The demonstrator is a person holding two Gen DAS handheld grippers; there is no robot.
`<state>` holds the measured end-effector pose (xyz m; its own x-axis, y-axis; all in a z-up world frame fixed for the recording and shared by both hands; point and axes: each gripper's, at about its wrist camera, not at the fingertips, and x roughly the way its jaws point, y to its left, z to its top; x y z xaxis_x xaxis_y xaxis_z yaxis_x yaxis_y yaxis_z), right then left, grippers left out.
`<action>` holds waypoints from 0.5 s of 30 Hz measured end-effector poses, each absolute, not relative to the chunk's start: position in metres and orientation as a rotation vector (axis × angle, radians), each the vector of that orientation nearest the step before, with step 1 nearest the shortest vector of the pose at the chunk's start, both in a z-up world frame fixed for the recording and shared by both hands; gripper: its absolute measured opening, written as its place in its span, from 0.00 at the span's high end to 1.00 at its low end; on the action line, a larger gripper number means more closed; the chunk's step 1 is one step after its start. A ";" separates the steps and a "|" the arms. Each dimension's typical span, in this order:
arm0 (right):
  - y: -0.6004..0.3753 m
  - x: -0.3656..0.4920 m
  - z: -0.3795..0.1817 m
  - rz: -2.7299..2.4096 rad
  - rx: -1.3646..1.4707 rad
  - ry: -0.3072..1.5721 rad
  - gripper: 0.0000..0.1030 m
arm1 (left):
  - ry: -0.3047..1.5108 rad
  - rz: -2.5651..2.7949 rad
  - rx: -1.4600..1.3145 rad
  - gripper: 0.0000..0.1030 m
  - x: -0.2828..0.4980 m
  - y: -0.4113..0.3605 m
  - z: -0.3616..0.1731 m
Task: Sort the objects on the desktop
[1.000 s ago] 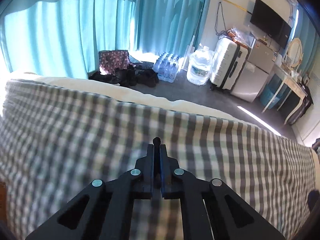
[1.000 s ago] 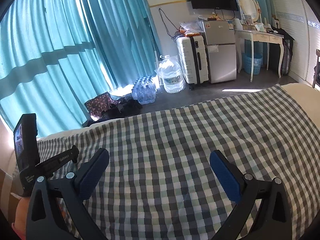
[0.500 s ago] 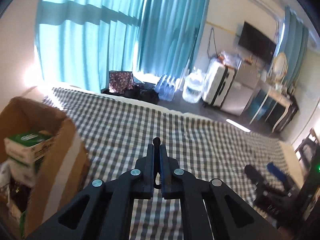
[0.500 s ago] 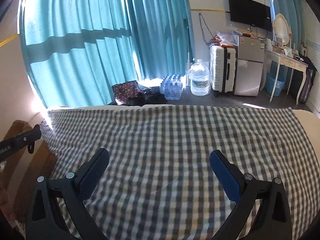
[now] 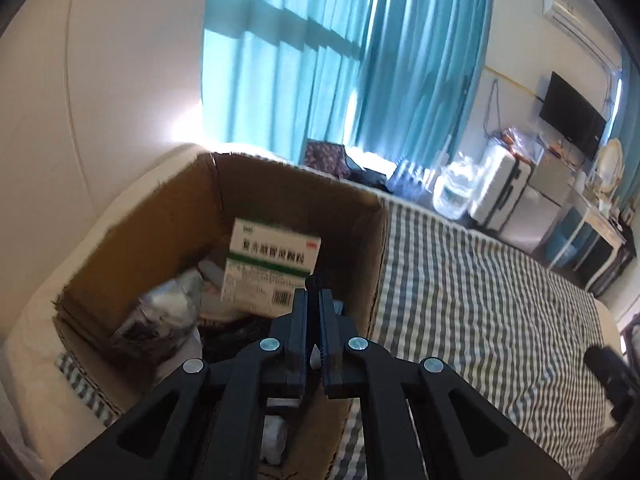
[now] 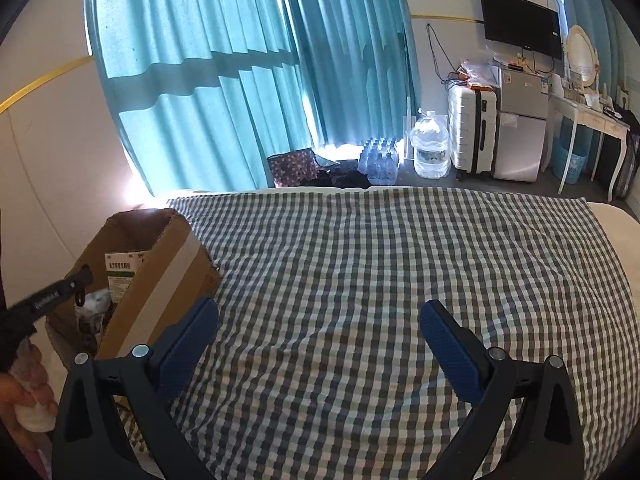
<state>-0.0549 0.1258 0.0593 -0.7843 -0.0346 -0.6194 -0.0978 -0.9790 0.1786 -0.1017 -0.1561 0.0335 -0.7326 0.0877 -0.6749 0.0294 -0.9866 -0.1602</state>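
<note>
My left gripper (image 5: pixel 314 292) is closed down to a thin slit, and a small dark thing (image 5: pixel 316 280) is pinched at its very tip; I cannot tell what it is. It hangs over the open cardboard box (image 5: pixel 100 256), pointing down into it. Inside the box a white and green medicine carton (image 5: pixel 272 264) leans upright against the far wall, with crumpled plastic packets (image 5: pixel 168 312) beside it and more clutter below.

My right gripper (image 6: pixel 320 344) stands wide, its blue pads (image 6: pixel 188 348) well apart with nothing between them, above the checked bedspread (image 6: pixel 380 260). From that side the box sits at the bed's left edge, a tape strip down its near wall. Beyond the bed hang teal curtains (image 6: pixel 224 80), with water bottles (image 6: pixel 380 160), a white suitcase (image 6: pixel 472 128) and a small fridge (image 6: pixel 520 124) against the wall.
</note>
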 end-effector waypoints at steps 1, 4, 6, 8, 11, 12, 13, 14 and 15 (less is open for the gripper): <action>0.120 -0.055 0.062 2.917 -1.024 0.301 0.02 | -0.261 2.878 -1.140 0.92 -0.102 -0.155 0.030; 0.105 -0.059 0.069 2.919 -1.029 0.290 0.02 | -0.221 2.894 -1.165 0.51 -0.104 -0.156 0.028; 0.095 -0.058 0.075 2.923 -1.014 0.270 0.02 | -0.235 2.893 -1.160 0.00 -0.101 -0.155 0.031; 0.089 -0.058 0.081 2.923 -1.001 0.260 0.02 | -0.253 2.906 -1.110 0.00 -0.094 -0.158 0.035; 0.079 -0.059 0.087 2.922 -1.000 0.267 0.02 | -0.232 2.942 -1.102 0.00 -0.090 -0.161 0.037; 0.076 -0.059 0.089 2.921 -0.996 0.270 0.02 | -0.232 2.944 -1.103 0.00 -0.089 -0.163 0.038; 0.073 -0.059 0.090 2.919 -0.990 0.272 0.02 | -0.245 2.937 -1.099 0.00 -0.088 -0.165 0.038; 0.070 -0.059 0.092 2.918 -0.984 0.274 0.02 | -0.266 2.927 -1.093 0.00 -0.088 -0.167 0.039; 0.069 -0.058 0.092 2.917 -0.981 0.274 0.02 | -0.281 2.919 -1.087 0.00 -0.087 -0.168 0.039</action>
